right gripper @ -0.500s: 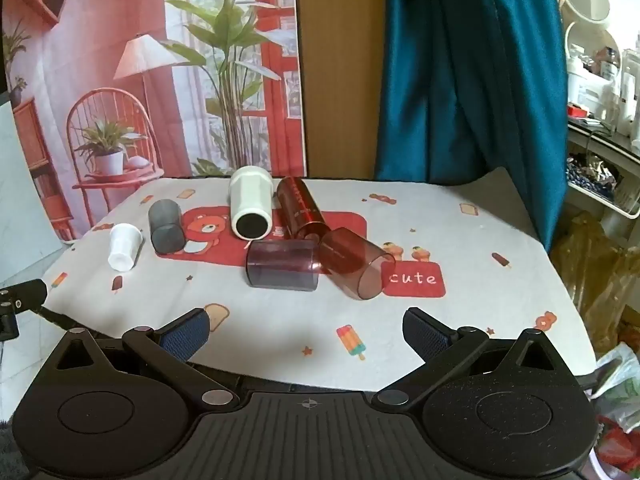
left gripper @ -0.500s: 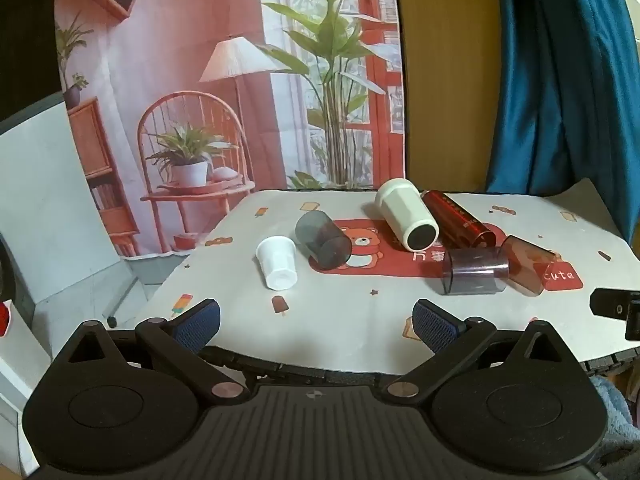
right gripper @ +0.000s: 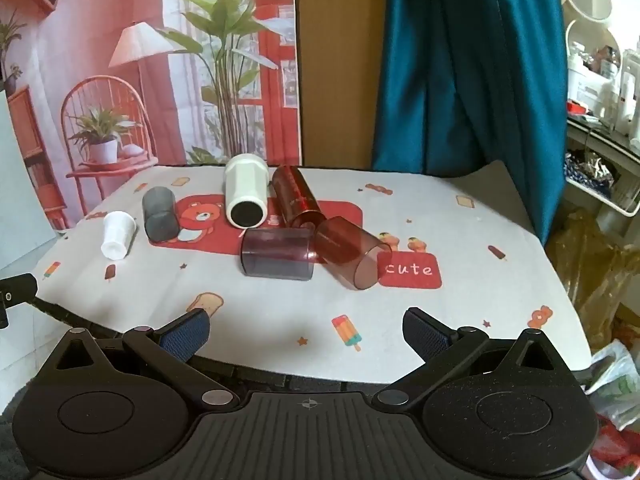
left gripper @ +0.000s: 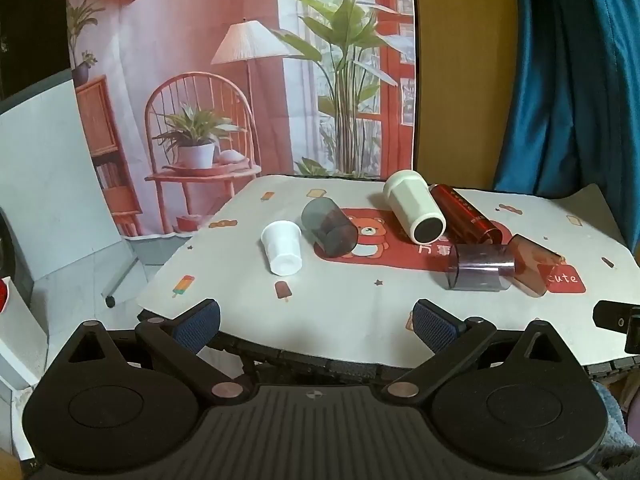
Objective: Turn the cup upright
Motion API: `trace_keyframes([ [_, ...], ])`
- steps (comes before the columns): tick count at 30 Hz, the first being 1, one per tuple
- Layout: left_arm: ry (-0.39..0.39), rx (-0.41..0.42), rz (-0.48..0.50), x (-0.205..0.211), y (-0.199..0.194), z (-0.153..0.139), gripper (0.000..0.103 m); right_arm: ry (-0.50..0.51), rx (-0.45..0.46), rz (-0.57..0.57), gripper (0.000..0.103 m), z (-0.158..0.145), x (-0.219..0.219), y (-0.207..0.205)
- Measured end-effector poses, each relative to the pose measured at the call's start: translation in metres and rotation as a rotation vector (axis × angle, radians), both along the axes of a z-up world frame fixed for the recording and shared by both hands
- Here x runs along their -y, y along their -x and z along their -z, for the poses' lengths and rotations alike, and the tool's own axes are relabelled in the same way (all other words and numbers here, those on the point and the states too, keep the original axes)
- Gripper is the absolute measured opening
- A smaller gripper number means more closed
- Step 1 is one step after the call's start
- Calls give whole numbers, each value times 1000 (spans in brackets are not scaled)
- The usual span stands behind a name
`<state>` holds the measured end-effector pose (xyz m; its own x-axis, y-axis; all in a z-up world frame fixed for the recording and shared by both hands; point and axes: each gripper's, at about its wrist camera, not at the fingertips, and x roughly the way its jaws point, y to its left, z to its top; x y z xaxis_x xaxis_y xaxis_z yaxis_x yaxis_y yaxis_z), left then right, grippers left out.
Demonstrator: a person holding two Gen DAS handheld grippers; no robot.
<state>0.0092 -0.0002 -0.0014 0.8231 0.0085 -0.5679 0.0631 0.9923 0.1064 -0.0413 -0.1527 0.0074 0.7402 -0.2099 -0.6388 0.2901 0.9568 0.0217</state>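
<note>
Nearest the cameras, the left gripper point(left gripper: 316, 322) and the right gripper point(right gripper: 306, 330) are being held wide apart and empty at the near edge of the table point(right gripper: 280, 320), well short of every cup, apparently so that a target can be chosen before any approach is made.

Beyond them, six cups are being left on their sides on the patterned cloth, all seemingly empty. A purple cup point(right gripper: 277, 253) is lying crosswise, touched by a tipped red-brown cup point(right gripper: 352, 252) whose mouth is facing the right gripper. To the left, a small white cup point(left gripper: 281, 247) is lying with its base turned forward, just beside a grey cup point(left gripper: 329, 229).

Farthest back, a large white cup point(right gripper: 245, 190) and a dark red tumbler point(right gripper: 297, 196) are resting side by side. No cup is yet being righted.
</note>
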Motion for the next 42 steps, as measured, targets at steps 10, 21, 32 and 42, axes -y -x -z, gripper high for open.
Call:
trace_keyframes([
  [10,3,-3,0,-4,3,1,103,-2,-6,-3,103,0,-1,-1],
  [21,8,-16,-2,-4,0,2,103,-4,-7,-3,103,0,-1,-1],
  [32,13,-29,1,-4,-2,4,103,-7,-8,0,103,2,-2,-1],
  [42,19,-35,4,-5,-2,3,103,-5,-12,-10,103,1,-3,-3],
])
